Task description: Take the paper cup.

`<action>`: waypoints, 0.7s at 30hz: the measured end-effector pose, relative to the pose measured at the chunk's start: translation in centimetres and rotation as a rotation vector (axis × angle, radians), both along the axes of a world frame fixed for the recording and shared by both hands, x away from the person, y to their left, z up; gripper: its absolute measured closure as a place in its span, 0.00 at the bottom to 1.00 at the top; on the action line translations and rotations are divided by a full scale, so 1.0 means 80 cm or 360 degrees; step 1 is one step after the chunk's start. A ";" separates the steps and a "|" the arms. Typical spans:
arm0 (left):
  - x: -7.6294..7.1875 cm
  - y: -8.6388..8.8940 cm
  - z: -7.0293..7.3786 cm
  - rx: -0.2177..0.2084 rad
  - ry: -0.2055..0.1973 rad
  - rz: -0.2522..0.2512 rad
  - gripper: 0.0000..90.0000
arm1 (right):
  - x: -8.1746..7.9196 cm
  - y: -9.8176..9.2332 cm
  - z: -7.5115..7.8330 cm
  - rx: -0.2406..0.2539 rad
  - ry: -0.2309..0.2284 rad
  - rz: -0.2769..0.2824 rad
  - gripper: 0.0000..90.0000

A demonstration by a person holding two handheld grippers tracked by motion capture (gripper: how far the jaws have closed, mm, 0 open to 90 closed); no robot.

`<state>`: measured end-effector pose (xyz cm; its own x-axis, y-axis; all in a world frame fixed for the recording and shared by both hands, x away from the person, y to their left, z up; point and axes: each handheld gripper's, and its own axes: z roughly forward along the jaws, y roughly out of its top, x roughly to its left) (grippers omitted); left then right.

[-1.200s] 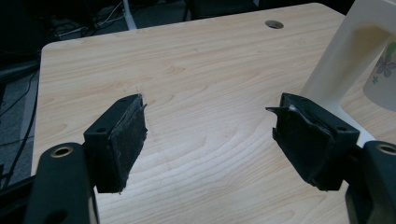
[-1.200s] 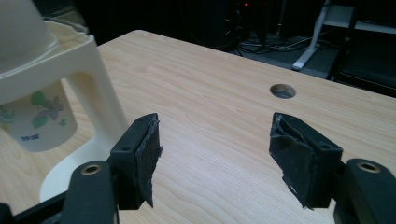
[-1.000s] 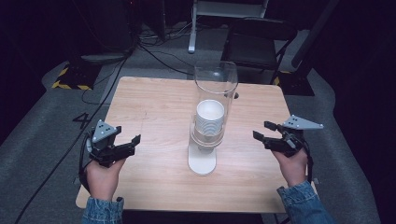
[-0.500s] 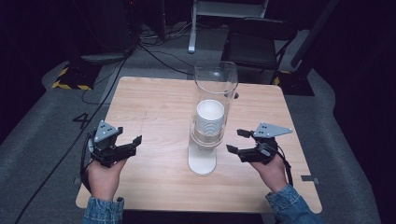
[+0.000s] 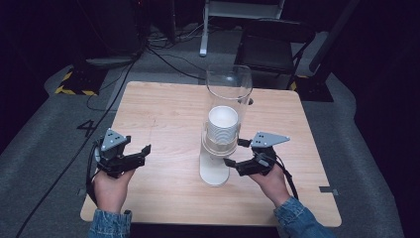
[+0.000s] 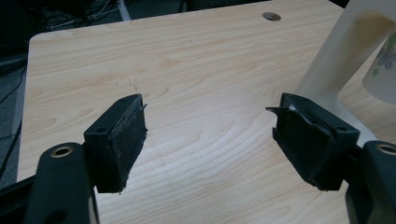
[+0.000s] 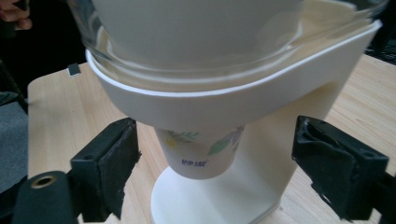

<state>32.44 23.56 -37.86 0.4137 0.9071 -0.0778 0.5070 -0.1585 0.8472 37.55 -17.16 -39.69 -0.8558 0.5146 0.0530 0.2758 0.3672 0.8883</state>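
Dispenser (image 5: 221,148) stands mid-table (image 5: 163,114): white plastic stand, clear tube, stacked paper cups. Bottom cup (image 7: 201,149), floral print, hangs beneath the collar, ready to be pulled, I judge. Right gripper (image 5: 236,154) is beside it; its jaws have just been opening, flanking the cup without contact. Left gripper (image 5: 144,154) rests well aside, jaws apart, empty.

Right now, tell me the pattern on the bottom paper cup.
The paper cup is white with green and purple floral print, clearest in the right gripper view.
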 end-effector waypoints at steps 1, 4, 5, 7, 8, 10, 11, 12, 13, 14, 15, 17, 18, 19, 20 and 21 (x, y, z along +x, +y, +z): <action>0.001 0.000 -0.001 0.0005 0.0007 -0.0005 0.28 | 0.003 0.005 -0.006 0.0002 0.0008 -0.0006 0.16; 0.001 0.000 -0.001 0.0007 0.0011 -0.0006 0.28 | 0.005 0.009 -0.010 -0.0011 -0.0006 -0.0038 0.14; 0.002 0.000 -0.003 0.0012 0.0012 -0.0006 0.28 | 0.007 0.011 -0.013 0.0006 -0.0011 -0.0043 0.13; 0.002 0.000 -0.004 0.0005 0.0022 -0.0001 0.28 | 0.008 0.016 -0.017 0.0021 -0.0012 -0.0044 0.12; 0.002 0.000 -0.004 0.0005 0.0022 -0.0001 0.28 | 0.008 0.016 -0.017 0.0021 -0.0012 -0.0044 0.12; 0.003 0.000 -0.004 0.0006 0.0021 0.0000 0.28 | 0.009 0.020 -0.021 0.0021 -0.0010 -0.0047 0.12; 0.003 0.000 -0.004 0.0006 0.0022 -0.0001 0.28 | 0.010 0.022 -0.023 0.0023 -0.0003 -0.0041 0.12; 0.003 0.000 -0.004 0.0009 0.0022 -0.0006 0.28 | 0.011 0.025 -0.025 0.0023 0.0001 -0.0037 0.12; 0.003 0.000 -0.005 0.0015 0.0021 -0.0006 0.28 | 0.011 0.030 -0.028 0.0028 0.0010 -0.0038 0.12; 0.003 0.000 -0.005 0.0015 0.0021 -0.0006 0.28 | 0.011 0.030 -0.028 0.0028 0.0010 -0.0038 0.12; 0.004 0.000 -0.005 0.0013 0.0023 -0.0007 0.28 | 0.012 0.033 -0.031 0.0039 0.0001 -0.0039 0.13; 0.004 0.000 -0.006 0.0009 0.0031 -0.0005 0.28 | 0.011 0.035 -0.032 0.0061 0.0003 -0.0036 0.15; 0.004 0.000 -0.006 0.0011 0.0030 -0.0005 0.28 | 0.011 0.036 -0.032 0.0082 -0.0001 -0.0029 0.18; 0.004 0.000 -0.006 0.0010 0.0031 -0.0006 0.28 | 0.010 0.036 -0.032 0.0089 -0.0017 -0.0027 0.20; 0.004 0.000 -0.006 0.0010 0.0031 -0.0006 0.28 | 0.008 0.036 -0.031 0.0093 -0.0048 -0.0029 0.25; 0.004 0.001 -0.006 0.0007 0.0029 -0.0003 0.28 | 0.006 0.036 -0.030 0.0090 -0.0074 -0.0030 0.31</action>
<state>32.73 23.61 -38.37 0.4142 0.9066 -0.0812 0.5221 -0.1635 0.8371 38.03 -14.25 -42.07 -0.8483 0.5277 0.0427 0.2398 0.3112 0.9196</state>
